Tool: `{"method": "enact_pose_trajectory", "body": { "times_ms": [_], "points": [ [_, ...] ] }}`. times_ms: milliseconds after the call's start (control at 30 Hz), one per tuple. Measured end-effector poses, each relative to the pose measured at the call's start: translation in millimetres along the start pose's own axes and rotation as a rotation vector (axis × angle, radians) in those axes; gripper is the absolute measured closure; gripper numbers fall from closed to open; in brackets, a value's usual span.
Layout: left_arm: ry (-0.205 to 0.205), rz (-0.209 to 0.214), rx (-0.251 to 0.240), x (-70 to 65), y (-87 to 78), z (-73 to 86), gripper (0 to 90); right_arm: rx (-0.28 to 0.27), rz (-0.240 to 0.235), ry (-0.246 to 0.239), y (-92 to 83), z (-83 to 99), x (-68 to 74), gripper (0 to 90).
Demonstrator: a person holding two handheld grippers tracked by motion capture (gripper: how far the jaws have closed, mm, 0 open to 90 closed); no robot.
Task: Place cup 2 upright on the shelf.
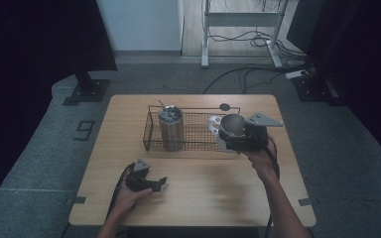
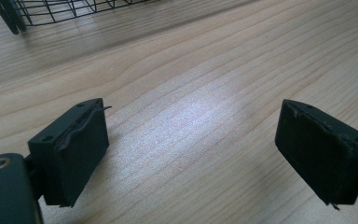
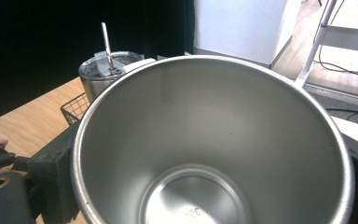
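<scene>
One steel cup (image 1: 233,125) is hanging pinched in the right gripper (image 1: 228,133) over the wire basket's (image 1: 151,136) right end; a loosening pinch risks dropping it. Left gripper (image 1: 159,184) is lying spread, empty.

A wire basket (image 1: 193,144) sits toward the far side of the wooden surface (image 1: 203,198). A lidded steel tumbler (image 1: 171,128) with a straw (image 1: 161,105) stands upright in its left part. Cables (image 1: 248,74) trail across the grey floor (image 1: 34,163) beyond.

A lab: dark curtains (image 1: 39,34), floor cables (image 1: 238,74).
</scene>
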State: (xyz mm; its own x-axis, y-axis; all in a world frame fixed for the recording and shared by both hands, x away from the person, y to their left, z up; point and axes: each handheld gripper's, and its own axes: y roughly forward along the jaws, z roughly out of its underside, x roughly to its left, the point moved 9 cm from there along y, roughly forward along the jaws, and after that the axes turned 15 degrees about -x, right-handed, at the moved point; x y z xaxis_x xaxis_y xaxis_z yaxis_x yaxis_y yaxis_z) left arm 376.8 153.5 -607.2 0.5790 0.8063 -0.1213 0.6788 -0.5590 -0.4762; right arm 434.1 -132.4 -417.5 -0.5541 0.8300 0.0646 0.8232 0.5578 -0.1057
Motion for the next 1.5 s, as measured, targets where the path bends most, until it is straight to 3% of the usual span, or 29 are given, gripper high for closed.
{"method": "enact_pose_trajectory", "body": {
  "times_ms": [433, 1500],
  "points": [
    [0.0, 0.002, -0.001, -0.4, -0.5, -0.2, 9.7, 0.02, 0.026, 0.003, 19.6, -1.9, -14.5, 6.3],
    [-0.003, 0.013, -0.004, -0.9, -2.5, -0.8, 9.8, 0.066, 0.047, 0.024, 66.5, 12.8, -30.8, 6.3]
  ]
}}
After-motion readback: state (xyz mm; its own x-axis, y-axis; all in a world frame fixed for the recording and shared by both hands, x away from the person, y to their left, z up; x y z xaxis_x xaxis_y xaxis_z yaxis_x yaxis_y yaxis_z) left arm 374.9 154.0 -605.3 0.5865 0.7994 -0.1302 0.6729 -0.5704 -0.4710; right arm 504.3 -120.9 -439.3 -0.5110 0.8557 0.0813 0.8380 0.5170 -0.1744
